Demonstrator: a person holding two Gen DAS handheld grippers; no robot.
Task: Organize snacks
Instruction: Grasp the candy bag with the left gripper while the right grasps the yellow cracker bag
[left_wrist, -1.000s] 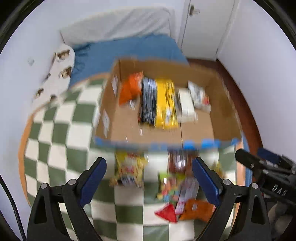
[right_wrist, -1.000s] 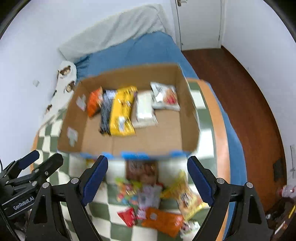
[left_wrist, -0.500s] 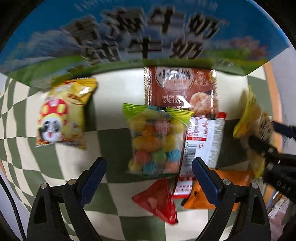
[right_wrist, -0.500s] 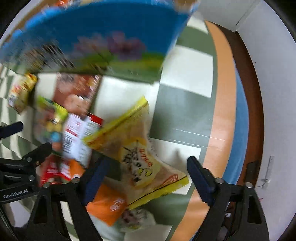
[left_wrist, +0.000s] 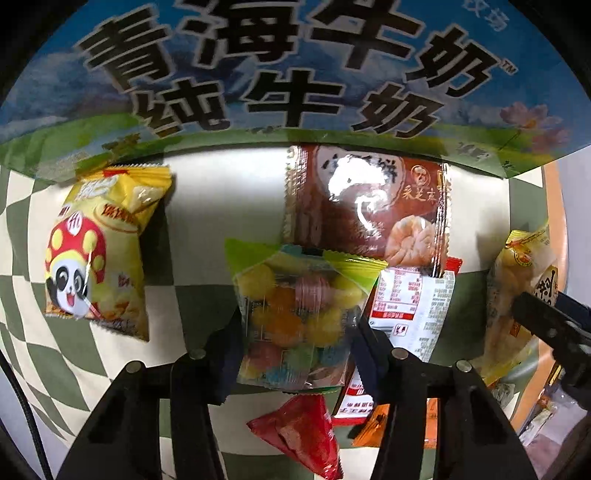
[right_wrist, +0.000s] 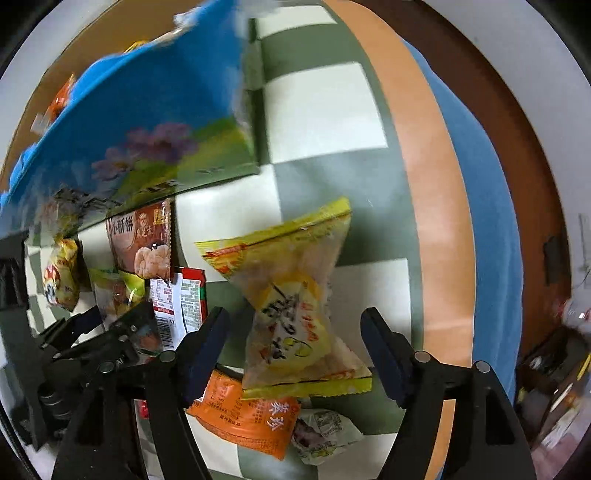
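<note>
My left gripper (left_wrist: 297, 339) has closed in on a clear bag of coloured candy balls (left_wrist: 299, 314), its fingers touching both sides of the bag on the checkered cloth. My right gripper (right_wrist: 295, 343) is open and straddles a yellow snack bag (right_wrist: 291, 306). The blue milk carton box (left_wrist: 295, 74) stands just behind the pile, its printed wall filling the top of the left view; it also shows in the right wrist view (right_wrist: 147, 122). The left gripper also appears at the left of the right wrist view (right_wrist: 92, 332).
Around lie a yellow panda snack bag (left_wrist: 96, 251), a brown pastry pack (left_wrist: 369, 206), a white-red packet (left_wrist: 413, 306), a red triangular pack (left_wrist: 303, 432), an orange pack (right_wrist: 243, 410) and a small white wrapper (right_wrist: 325, 432). The table's orange edge (right_wrist: 436, 184) runs at right.
Both grippers have dropped from above the box down to the snack pile. The left gripper has narrowed onto the candy bag; the right has come over the yellow bag.
</note>
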